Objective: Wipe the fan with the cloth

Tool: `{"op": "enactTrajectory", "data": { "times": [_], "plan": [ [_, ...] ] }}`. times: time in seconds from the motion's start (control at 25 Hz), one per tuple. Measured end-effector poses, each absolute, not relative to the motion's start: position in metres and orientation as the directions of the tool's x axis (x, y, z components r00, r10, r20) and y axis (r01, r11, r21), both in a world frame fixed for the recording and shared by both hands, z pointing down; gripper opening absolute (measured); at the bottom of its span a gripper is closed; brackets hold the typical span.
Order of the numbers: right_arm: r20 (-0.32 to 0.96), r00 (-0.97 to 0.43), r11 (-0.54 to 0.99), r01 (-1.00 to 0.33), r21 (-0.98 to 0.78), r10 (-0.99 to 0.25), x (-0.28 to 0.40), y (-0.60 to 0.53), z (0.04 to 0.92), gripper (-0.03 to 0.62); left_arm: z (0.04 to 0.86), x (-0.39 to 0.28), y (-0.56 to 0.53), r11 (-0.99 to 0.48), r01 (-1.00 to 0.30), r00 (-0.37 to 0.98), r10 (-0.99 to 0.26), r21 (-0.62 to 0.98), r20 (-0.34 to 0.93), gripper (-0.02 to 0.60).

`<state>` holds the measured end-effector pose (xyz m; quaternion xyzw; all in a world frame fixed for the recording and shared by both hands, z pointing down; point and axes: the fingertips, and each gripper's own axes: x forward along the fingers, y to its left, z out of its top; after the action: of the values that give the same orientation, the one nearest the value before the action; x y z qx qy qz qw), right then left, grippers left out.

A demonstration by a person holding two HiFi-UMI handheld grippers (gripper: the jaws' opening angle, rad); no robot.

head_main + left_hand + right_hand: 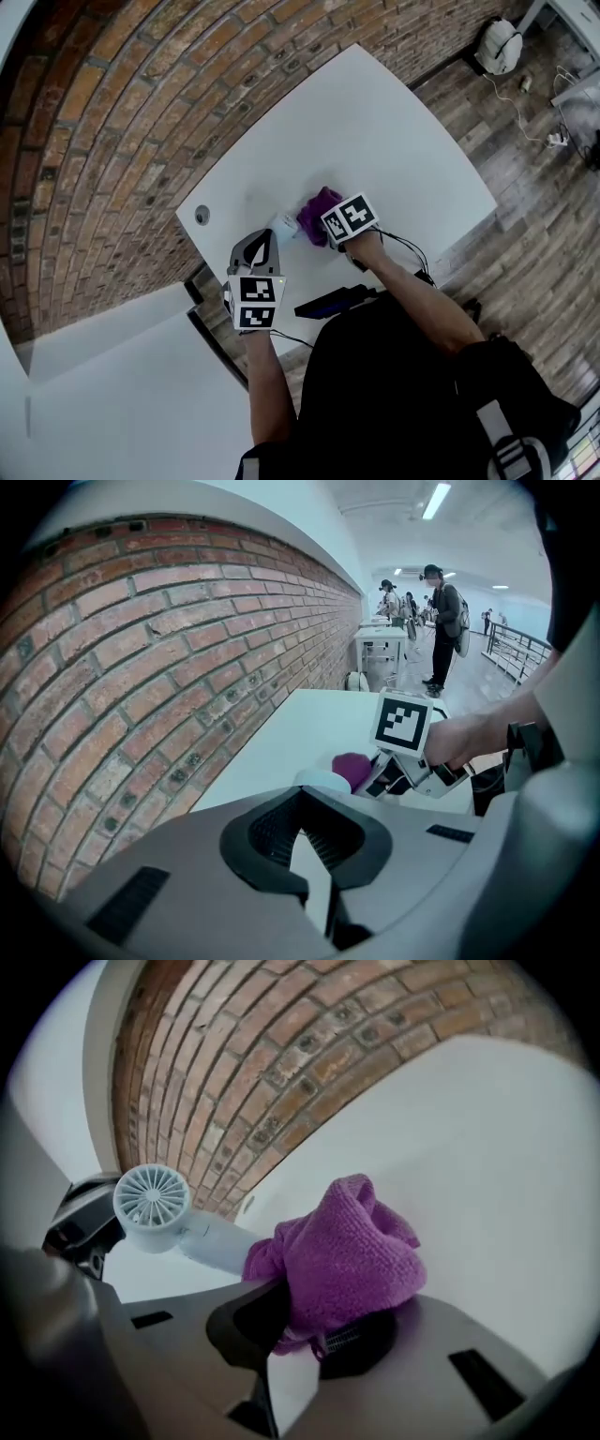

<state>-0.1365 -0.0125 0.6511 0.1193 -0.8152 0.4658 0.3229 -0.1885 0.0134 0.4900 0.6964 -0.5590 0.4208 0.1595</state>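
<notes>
We see a small pale blue plastic fan [150, 1196] with a round ribbed head and a short handle. It is over the big white table [394, 141], close to the edge nearest the person, and it sits between the two grippers. We cannot tell if it rests on the table or is lifted a bit.

The left gripper [265, 246] points down at a slant toward the fan's head. Its jaws are squeezed tight together. The pale fan is right at their tips, but we cannot tell if they pinch a bit of it.

The right gripper [309, 1326] has a fluffy purple cloth [342, 1251] clamped between its jaws. The cloth bunches up in a soft lump over the jaws. Its edge touches the far end of the fan's handle, away from the round head. In the head view the cloth lies just to the right of the fan, and the right gripper's marker cube is just beside it.

A red brick wall [141, 112] runs along the far side of the table. A small grey round hole [202, 215] is in the table top near the left gripper. A brown wooden floor [525, 234] shows to the right of the table. Far off in the left gripper view, some people [441, 621] stand by other white tables.
</notes>
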Motion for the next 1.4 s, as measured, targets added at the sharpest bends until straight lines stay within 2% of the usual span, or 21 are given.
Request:
{"op": "enactTrajectory", "data": {
  "times": [0.04, 0.12, 0.28, 0.36, 0.68, 0.96, 1.04, 1.12, 1.2, 1.24, 1.32, 1.4],
  "plan": [
    [0.648, -0.759, 0.569, -0.508, -0.646, 0.058, -0.131, -0.023, 0.646, 0.067, 0.49, -0.188, 0.014, -0.323, -0.913, 0.021, -0.645, -0.248, 0.764, 0.003],
    [0.556, -0.831, 0.54, -0.468, -0.699, 0.0, -0.13, -0.042, 0.62, 0.069, 0.49, -0.189, 0.014, -0.321, -0.914, 0.021, -0.647, -0.248, 0.762, 0.003],
    [0.131, -0.99, 0.284, -0.114, -0.952, 0.044, -0.156, -0.053, 0.551, 0.069, 0.489, -0.19, 0.012, -0.318, -0.915, 0.02, -0.65, -0.248, 0.76, 0.003],
    [0.005, -0.995, 0.165, 0.01, -0.986, 0.096, -0.169, -0.046, 0.539, 0.069, 0.489, -0.19, 0.013, -0.317, -0.915, 0.019, -0.649, -0.247, 0.761, 0.003],
    [0.074, -0.986, 0.117, -0.056, -0.992, 0.152, -0.182, -0.031, 0.581, 0.069, 0.489, -0.189, 0.012, -0.321, -0.913, 0.015, -0.643, -0.252, 0.765, 0.003],
    [0.46, -0.853, 0.401, -0.343, -0.85, 0.246, -0.159, -0.012, 0.647, 0.069, 0.49, -0.189, 0.013, -0.321, -0.913, 0.013, -0.639, -0.252, 0.769, 0.003],
    [0.574, -0.796, 0.498, -0.425, -0.756, 0.192, -0.142, -0.023, 0.651, 0.069, 0.49, -0.188, 0.013, -0.322, -0.912, 0.013, -0.638, -0.252, 0.77, 0.003],
    [0.642, -0.765, 0.586, -0.494, -0.643, 0.059, -0.128, -0.048, 0.641, 0.069, 0.491, -0.189, 0.014, -0.322, -0.912, 0.012, -0.637, -0.252, 0.771, 0.003],
    [0.584, -0.811, 0.599, -0.484, -0.637, -0.035, -0.129, -0.071, 0.613, 0.069, 0.49, -0.19, 0.013, -0.32, -0.913, 0.01, -0.639, -0.254, 0.769, 0.003],
    [0.523, -0.851, 0.589, -0.445, -0.675, -0.044, -0.136, -0.077, 0.598, 0.068, 0.49, -0.19, 0.013, -0.319, -0.913, 0.01, -0.642, -0.255, 0.767, 0.003],
    [0.404, -0.915, 0.547, -0.333, -0.768, 0.011, -0.155, -0.077, 0.576, 0.069, 0.49, -0.191, 0.013, -0.317, -0.913, 0.007, -0.642, -0.257, 0.767, 0.002],
    [0.359, -0.927, 0.516, -0.256, -0.817, 0.108, -0.177, -0.063, 0.577, 0.069, 0.491, -0.19, 0.014, -0.314, -0.914, 0.005, -0.641, -0.256, 0.768, 0.003]
  ]
}}
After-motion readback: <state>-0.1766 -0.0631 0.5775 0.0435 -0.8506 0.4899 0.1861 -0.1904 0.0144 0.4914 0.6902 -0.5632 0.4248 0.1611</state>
